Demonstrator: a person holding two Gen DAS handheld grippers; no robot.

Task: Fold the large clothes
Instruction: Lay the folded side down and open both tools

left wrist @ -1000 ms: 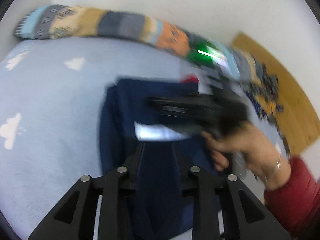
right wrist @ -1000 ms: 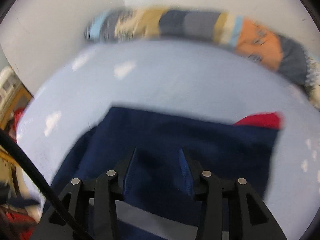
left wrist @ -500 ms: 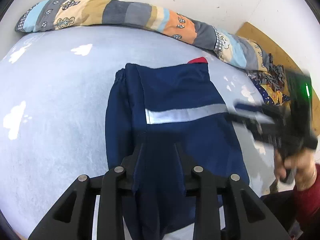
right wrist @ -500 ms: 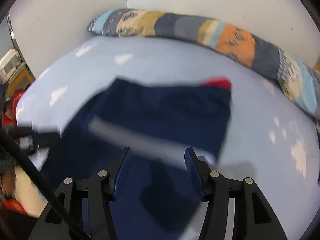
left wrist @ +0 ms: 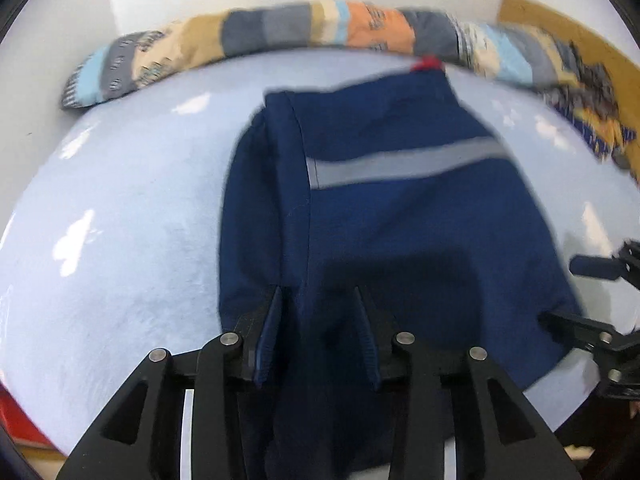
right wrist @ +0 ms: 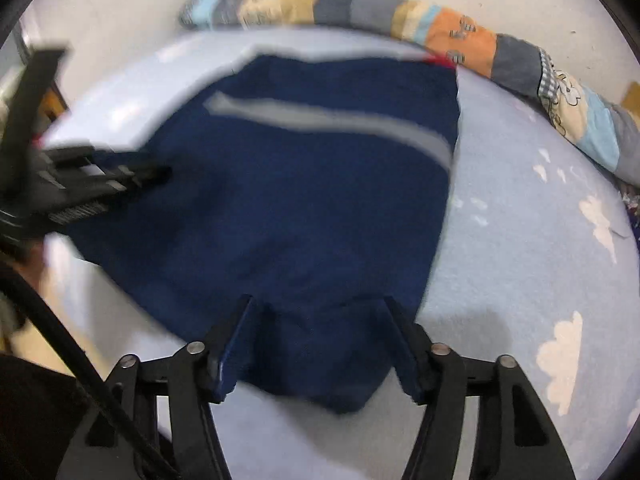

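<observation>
Step, by my reading: between folds, both tools positioned over the near hem. Left gripper spread, empty; right gripper spread wider, empty. Next: pinch near hem corners, carry forward. Navy garment lies partly folded on the pale blue bedsheet (frames blurred).

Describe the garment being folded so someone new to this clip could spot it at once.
Start at the pale blue bed sheet printed with white clouds, with a long patchwork bolster along the wall. In the middle of the sheet lies the navy garment, partly folded. Its single grey reflective stripe and a small red patch at its far edge set it apart.
</observation>
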